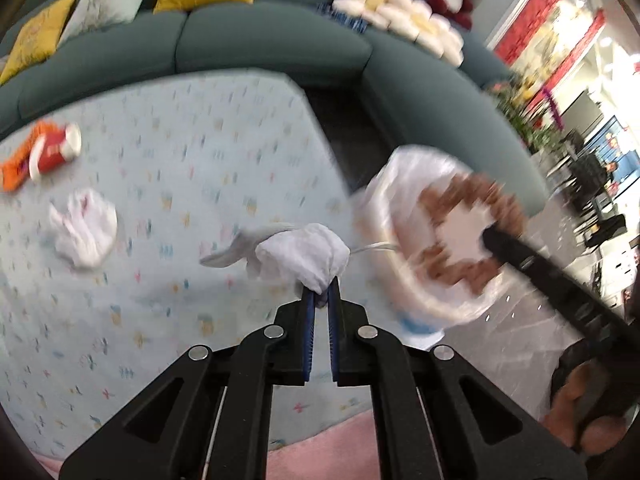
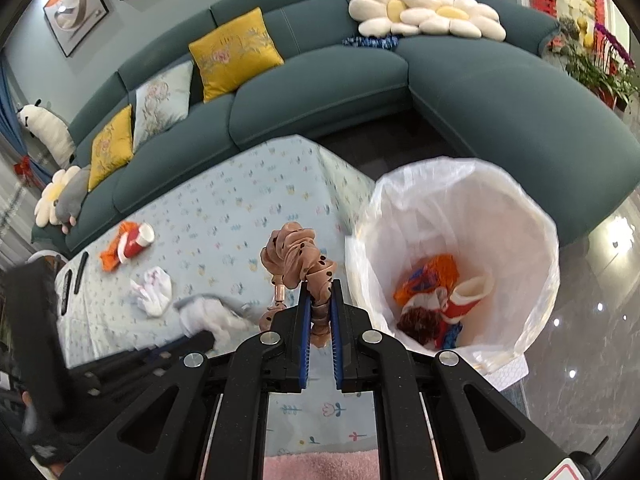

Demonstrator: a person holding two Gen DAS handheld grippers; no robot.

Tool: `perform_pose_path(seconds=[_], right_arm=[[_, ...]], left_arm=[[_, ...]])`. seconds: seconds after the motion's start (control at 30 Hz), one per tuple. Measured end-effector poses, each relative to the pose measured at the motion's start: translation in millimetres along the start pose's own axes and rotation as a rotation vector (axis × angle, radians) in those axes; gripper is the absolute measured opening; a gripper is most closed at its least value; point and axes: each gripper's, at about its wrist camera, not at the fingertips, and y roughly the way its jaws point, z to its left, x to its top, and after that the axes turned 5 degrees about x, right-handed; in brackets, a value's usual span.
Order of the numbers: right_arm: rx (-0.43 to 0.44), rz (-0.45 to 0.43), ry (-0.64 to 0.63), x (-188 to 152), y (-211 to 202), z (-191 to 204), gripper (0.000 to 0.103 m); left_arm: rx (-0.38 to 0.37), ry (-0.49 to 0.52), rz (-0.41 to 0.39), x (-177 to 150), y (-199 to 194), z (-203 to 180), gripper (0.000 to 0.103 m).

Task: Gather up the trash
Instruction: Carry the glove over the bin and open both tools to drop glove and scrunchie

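My left gripper (image 1: 320, 294) is shut on a crumpled white tissue (image 1: 300, 260), held just above the table's pale blue patterned cloth (image 1: 180, 140). Further left lie a second white tissue (image 1: 84, 232) and a red paper cup (image 1: 54, 152) on an orange wrapper (image 1: 18, 164). My right gripper (image 2: 320, 286) is shut on a brown spotted crumpled wrapper (image 2: 298, 254), beside the rim of the white-lined bin (image 2: 532, 216). The bin holds an orange wrapper (image 2: 432, 276), a red cup and other scraps. In the right wrist view the left gripper (image 2: 200, 338) is blurred with its tissue (image 2: 208, 312).
A teal corner sofa (image 2: 320, 76) with yellow cushions and flower pillows wraps behind the table. Two dark remotes (image 2: 82, 266) lie at the table's left end. A pink rug (image 2: 320, 464) is at the near edge, and glossy grey floor (image 2: 592, 340) lies right of the bin.
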Motion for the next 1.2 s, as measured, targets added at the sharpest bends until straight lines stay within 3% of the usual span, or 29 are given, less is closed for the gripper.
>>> perform_pose_path(seconds=[0.17,0.33,0.9,0.93,1.0,1.03,1.07,1.2], right_arm=[[0.005,-0.054,-0.020,13,-26,4,0.008],[-0.002,-0.098,-0.016,26,-45,-1,0.008],[-0.100,-0.120,0.079,32,-60,-81,0.010],[-0.105,-0.120,0.086,32,-60,-83,0.014],[-0.128,-0.127,0.112,31,-60,-92,0.020],[-0.127,-0.128,0.131,31,-60,-98,0.028],[-0.136,-0.132,0.142,31,-61,-101,0.030],[-0.137,-0.133,0.141,30,-63,-104,0.033]], left_arm=[[-0.038,0.021,-0.085,27,-33,-22,0.006],[-0.065,0.060,-0.112,48,-44,-53,0.006],[-0.103,0.173,-0.017,60,7,-150,0.008],[-0.101,0.169,-0.009,60,10,-152,0.011],[-0.110,0.147,0.002,60,15,-152,0.032],[-0.105,0.129,0.000,60,16,-150,0.049],[-0.093,0.116,-0.017,60,14,-148,0.056],[-0.058,0.138,-0.038,59,11,-148,0.056]])
